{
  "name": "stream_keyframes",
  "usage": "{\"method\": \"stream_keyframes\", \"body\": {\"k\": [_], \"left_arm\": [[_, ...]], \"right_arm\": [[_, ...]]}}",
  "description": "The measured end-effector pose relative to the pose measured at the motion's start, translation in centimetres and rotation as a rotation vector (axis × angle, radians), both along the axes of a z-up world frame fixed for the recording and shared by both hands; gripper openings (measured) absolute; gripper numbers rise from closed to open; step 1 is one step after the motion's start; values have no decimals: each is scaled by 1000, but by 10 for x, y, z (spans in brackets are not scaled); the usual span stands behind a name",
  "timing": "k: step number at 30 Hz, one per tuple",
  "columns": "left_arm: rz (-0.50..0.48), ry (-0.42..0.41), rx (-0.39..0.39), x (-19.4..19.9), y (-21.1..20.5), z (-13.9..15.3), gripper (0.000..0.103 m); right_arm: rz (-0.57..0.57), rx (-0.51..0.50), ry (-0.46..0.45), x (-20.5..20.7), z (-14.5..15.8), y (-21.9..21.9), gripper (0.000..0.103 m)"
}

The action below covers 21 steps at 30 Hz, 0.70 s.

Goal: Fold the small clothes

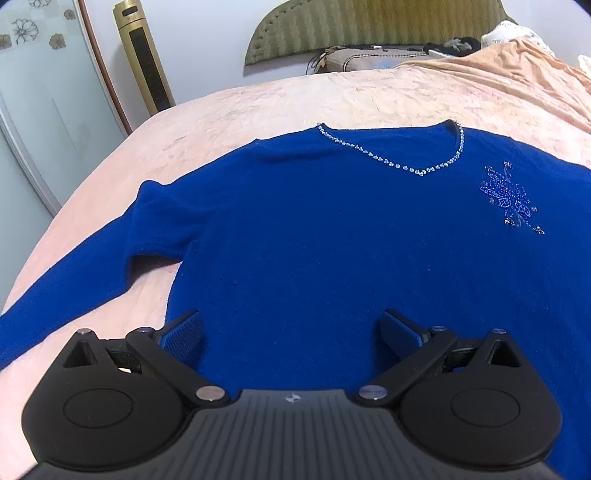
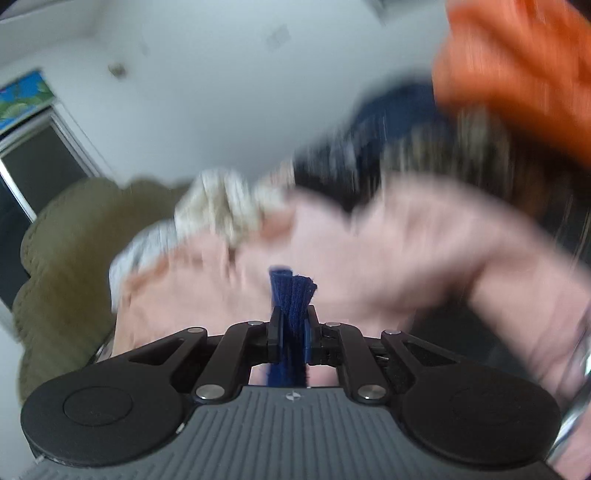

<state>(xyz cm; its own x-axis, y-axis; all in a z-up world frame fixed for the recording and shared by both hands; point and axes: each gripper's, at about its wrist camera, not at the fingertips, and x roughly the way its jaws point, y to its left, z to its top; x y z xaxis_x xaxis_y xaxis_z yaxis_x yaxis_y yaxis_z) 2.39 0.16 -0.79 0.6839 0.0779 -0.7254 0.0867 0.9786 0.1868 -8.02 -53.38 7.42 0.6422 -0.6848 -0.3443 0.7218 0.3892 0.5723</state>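
A royal blue sweater [image 1: 314, 229] lies flat, front up, on the pink bedspread [image 1: 258, 107]. It has a rhinestone V-neckline [image 1: 406, 168] and a beaded motif [image 1: 509, 199] on the right chest. Its left sleeve [image 1: 74, 291] runs toward the near left. My left gripper [image 1: 291, 332] is open and empty, hovering over the sweater's lower body. In the blurred right wrist view my right gripper [image 2: 293, 291] is shut on a bunched edge of the blue sweater [image 2: 293, 295], held above the bedspread [image 2: 369, 251].
A gold tower fan [image 1: 144, 55] and a glass door [image 1: 33, 110] stand at the left. An olive headboard [image 1: 369, 26] and pillows [image 1: 369, 59] sit at the far end. A blurred pile of orange [image 2: 517, 62], dark and cream clothes lies beyond the right gripper.
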Motion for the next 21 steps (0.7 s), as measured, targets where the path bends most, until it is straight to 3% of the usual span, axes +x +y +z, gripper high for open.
{"method": "stream_keyframes", "body": {"k": [4,11,15,21], "left_arm": [[5,2,-13,0,8,-1,103],[59,-15,-25,0,35,3,103],[94,-19,-38,-1,52,4,103],[118,-16,-55,-3,69,2,103]], "right_arm": [[100,-245,51,20,45,47,13],[585,-409,73,99,57,196,13],[832,-416,118,143,44,282,13],[1042,-357,207,196,7,380,13]]}}
